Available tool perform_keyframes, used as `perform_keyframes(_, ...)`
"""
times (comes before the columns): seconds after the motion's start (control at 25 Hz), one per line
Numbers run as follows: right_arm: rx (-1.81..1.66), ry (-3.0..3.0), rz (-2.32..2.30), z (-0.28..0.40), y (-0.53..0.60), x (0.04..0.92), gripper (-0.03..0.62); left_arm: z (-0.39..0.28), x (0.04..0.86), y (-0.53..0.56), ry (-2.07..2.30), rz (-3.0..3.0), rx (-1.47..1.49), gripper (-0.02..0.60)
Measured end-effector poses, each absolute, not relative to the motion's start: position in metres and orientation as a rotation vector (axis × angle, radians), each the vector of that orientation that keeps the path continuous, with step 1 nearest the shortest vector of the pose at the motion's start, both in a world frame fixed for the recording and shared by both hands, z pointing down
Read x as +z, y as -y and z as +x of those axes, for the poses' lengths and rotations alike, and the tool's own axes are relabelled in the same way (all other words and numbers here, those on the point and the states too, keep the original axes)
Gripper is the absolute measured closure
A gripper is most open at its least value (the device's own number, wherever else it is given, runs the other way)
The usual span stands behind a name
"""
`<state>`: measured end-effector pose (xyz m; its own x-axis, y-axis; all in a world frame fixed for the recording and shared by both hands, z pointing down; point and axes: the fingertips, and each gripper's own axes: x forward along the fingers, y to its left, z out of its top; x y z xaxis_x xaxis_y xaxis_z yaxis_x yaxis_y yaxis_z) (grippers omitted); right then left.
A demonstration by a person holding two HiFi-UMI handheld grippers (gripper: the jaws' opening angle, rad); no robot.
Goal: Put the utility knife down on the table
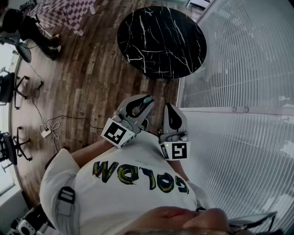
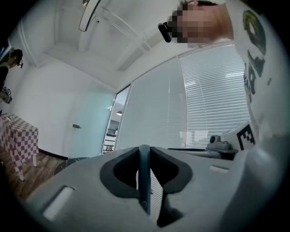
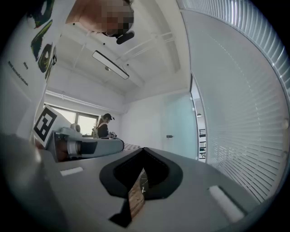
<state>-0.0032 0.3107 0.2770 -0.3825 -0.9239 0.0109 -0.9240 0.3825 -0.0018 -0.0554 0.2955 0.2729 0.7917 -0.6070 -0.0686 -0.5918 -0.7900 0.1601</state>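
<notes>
Both grippers are held close to the person's chest, pointing level toward the round black marble table [image 1: 161,41], which stands some way ahead on the wooden floor. My left gripper [image 1: 146,102] [image 2: 144,181] is shut on the utility knife [image 2: 144,172], which appears edge-on as a thin slate-blue strip between the jaws. A small teal part of the knife [image 1: 148,98] shows at the jaw tips in the head view. My right gripper [image 1: 168,107] [image 3: 138,190] is beside it on the right, jaws together with only a narrow slit and nothing in them.
A white slatted blind wall [image 1: 243,92] runs along the right. A checkered table [image 1: 64,11], office chairs [image 1: 14,87] and a person [image 1: 27,27] are at the left. Cables and a power strip [image 1: 46,132] lie on the floor.
</notes>
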Motion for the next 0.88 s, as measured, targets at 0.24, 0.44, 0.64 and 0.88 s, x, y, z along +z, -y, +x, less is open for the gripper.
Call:
perform_keyframes(0.24, 0.007, 2.61, 1.742, 0.008, -0.313, 0.274, 0.594, -0.046, 0.279, -0.299, 0.957, 2.85, -0.101, 0.508)
perform_keyframes(0.44, 0.018, 2.636, 1.748, 0.022, -0.314, 0.274, 0.592, -0.031, 0.276, -0.299, 0.975, 2.865, -0.133, 0.508)
perform_keyframes(0.64, 0.002, 2.633, 1.748, 0.044, -0.319, 0.278, 0.592, -0.009, 0.284, -0.301, 0.984, 2.863, -0.113, 0.508)
perform_keyframes(0.88, 0.035, 2.621, 1.764, 0.067, -0.327, 0.287, 0.592, 0.017, 0.291, -0.308, 0.961, 2.864, -0.096, 0.508)
